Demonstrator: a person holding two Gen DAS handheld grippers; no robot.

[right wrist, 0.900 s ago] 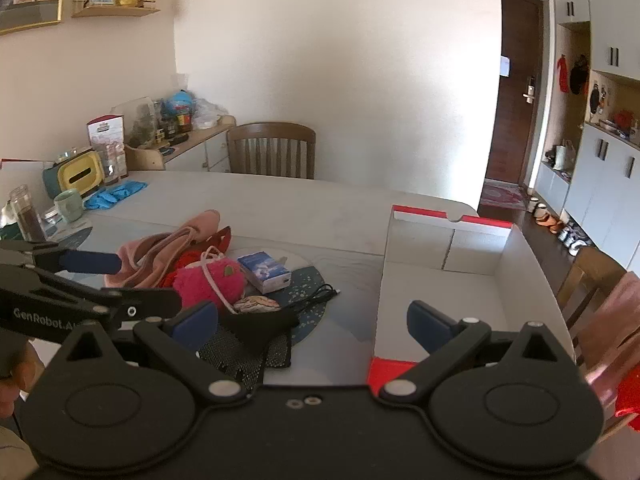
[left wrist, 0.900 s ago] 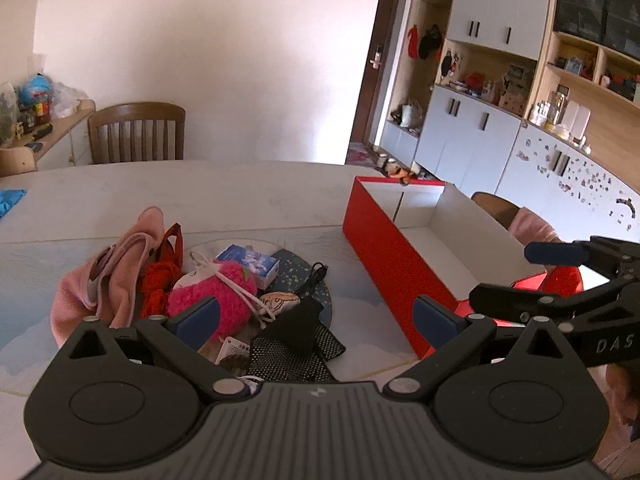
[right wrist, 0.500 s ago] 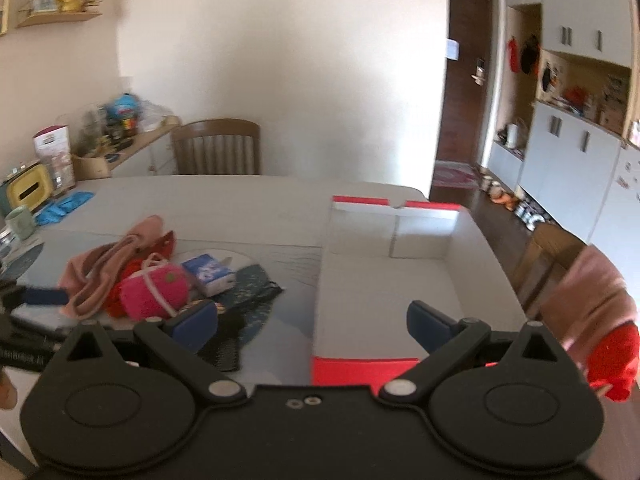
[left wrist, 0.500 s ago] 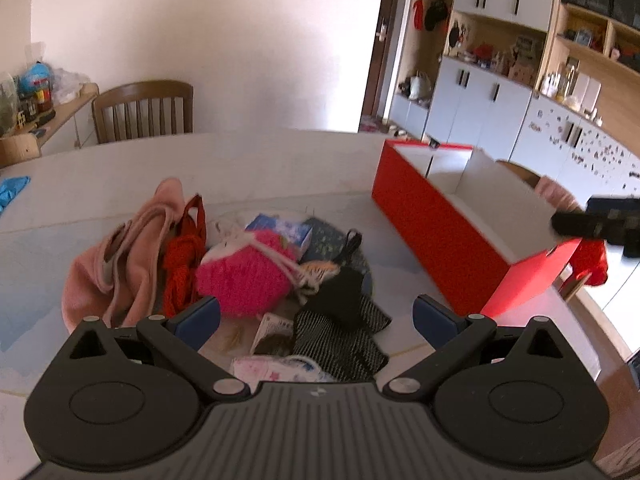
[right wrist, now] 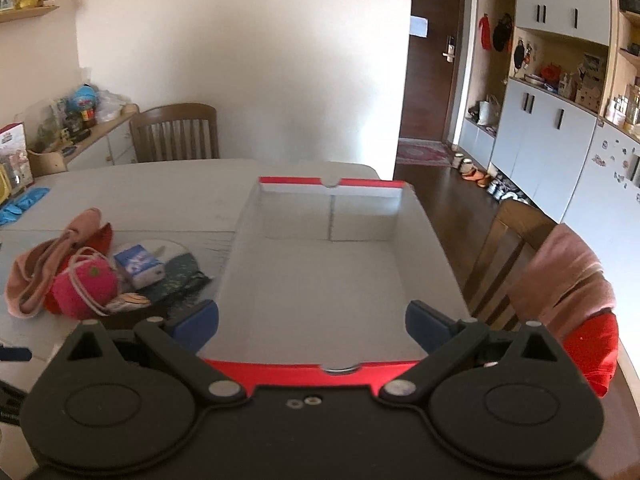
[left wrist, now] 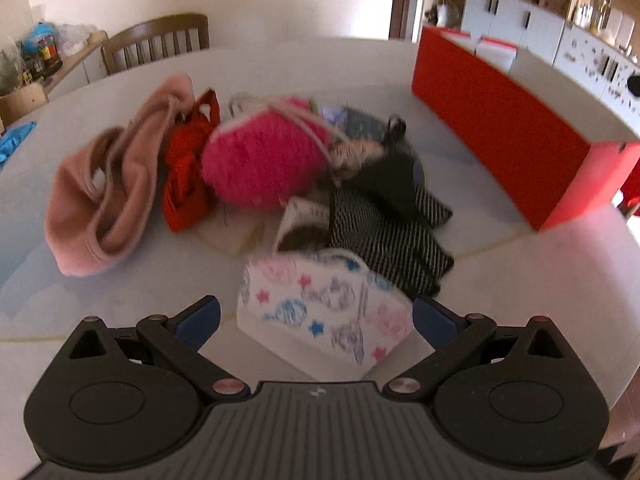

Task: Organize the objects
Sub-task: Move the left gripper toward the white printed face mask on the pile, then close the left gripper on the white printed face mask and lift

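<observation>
Basically nothing's sorted yet: the red box [right wrist: 320,280] is empty, the whole pile [left wrist: 256,168] sits at its 9 o'clock on the table [left wrist: 120,304], and the left gripper [left wrist: 316,320] and right gripper [right wrist: 312,322] are both spread wide, holding nothing.

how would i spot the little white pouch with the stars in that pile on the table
Start at the big red box on the pale table; the heap of soft things lies beside it. The white pouch is at the heap's near edge, just ahead of the left gripper, between its open jaws. Only it is white with pink and blue stars.
</observation>
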